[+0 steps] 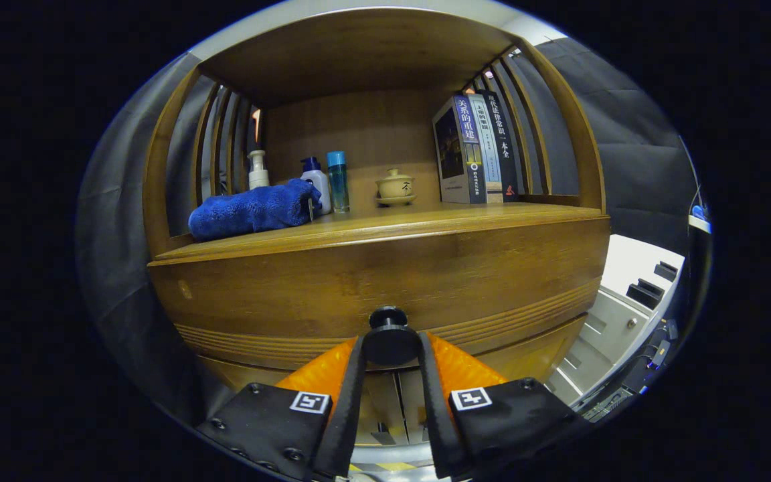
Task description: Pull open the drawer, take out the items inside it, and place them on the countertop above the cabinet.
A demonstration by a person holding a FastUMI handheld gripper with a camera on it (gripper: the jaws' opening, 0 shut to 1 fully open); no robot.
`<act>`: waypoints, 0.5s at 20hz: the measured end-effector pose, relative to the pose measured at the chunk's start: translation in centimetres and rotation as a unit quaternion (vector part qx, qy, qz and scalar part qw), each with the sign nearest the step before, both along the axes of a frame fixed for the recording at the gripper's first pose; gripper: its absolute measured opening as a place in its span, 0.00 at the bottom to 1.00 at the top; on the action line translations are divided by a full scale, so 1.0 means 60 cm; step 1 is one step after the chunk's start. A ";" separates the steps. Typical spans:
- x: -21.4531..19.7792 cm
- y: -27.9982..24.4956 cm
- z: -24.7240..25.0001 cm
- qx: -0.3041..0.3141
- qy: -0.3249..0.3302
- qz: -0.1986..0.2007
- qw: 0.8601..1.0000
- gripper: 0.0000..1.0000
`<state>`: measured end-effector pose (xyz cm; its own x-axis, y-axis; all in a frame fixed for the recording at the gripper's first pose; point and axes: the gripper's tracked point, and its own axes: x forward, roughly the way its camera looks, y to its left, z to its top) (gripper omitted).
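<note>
Pinching the drawer's round knob (389,340) between both fingers, the gripper (390,361) faces the closed drawer front (385,281) at twelve o'clock; the pull runs straight back toward six, desk (385,227) above.

- We see the drawer (385,274) knob (389,338) between the gripper (390,351) fingers (both touching it).
- Countertop (425,221) above: towel (255,209) left, bottles (328,181) behind it, teacup (395,187) centre, books (476,150) right.

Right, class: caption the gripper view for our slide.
Hand-held gripper shut on the drawer knob, below the countertop holding towel, bottles and books.
</note>
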<state>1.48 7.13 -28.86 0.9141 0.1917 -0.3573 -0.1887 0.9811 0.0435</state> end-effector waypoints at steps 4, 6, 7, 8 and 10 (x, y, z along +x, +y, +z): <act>0.004 0.000 0.001 0.006 -0.001 -0.003 1.000 0.52; 0.008 -0.001 0.000 0.002 -0.005 -0.004 1.000 0.52; 0.013 0.001 -0.001 0.001 -0.006 -0.003 1.000 0.51; 0.014 0.002 -0.001 0.003 -0.006 -0.002 1.000 0.50; 0.016 0.003 -0.003 0.013 -0.003 -0.003 1.000 0.48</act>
<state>2.45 7.33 -29.03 0.9172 0.1950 -0.3474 -0.1828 0.9808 0.0679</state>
